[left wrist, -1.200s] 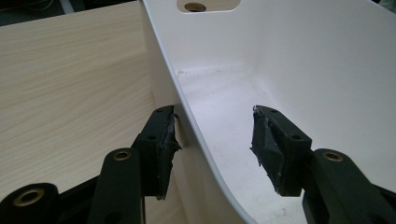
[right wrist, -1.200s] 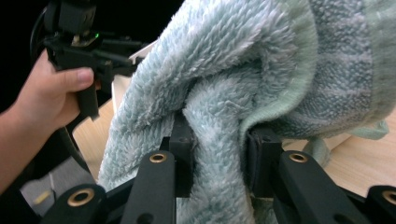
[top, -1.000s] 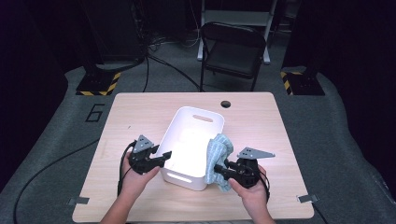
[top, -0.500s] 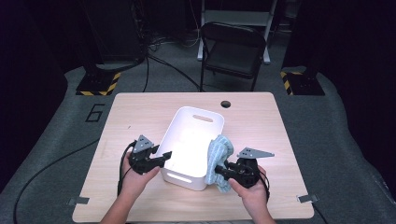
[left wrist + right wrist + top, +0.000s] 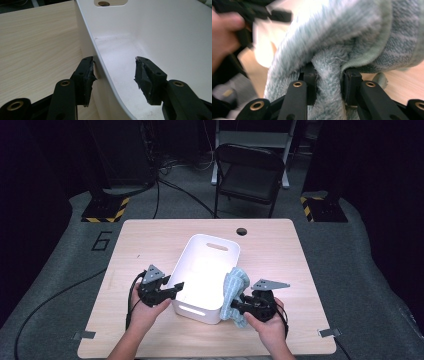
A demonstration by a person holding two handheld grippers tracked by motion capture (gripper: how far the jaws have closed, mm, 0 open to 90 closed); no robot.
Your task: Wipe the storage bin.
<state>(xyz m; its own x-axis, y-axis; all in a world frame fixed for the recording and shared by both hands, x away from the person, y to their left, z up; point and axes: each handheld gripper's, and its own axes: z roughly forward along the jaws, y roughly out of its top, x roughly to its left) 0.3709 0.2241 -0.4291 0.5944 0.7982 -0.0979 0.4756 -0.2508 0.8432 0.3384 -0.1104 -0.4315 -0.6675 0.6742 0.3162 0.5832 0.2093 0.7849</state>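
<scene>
A white plastic bin stands in the middle of the wooden table. My left gripper is open at the bin's left wall. In the left gripper view its jaws straddle the bin's rim, one outside the wall and one inside the bin. A light blue towel hangs over the bin's right rim and down its outside. My right gripper is shut on the towel's lower part. In the right gripper view the towel is bunched between the pads.
A round hole sits in the table near its far edge. A black folding chair stands behind the table. Strips of tape mark the near corners. Bare wood lies on both sides of the bin.
</scene>
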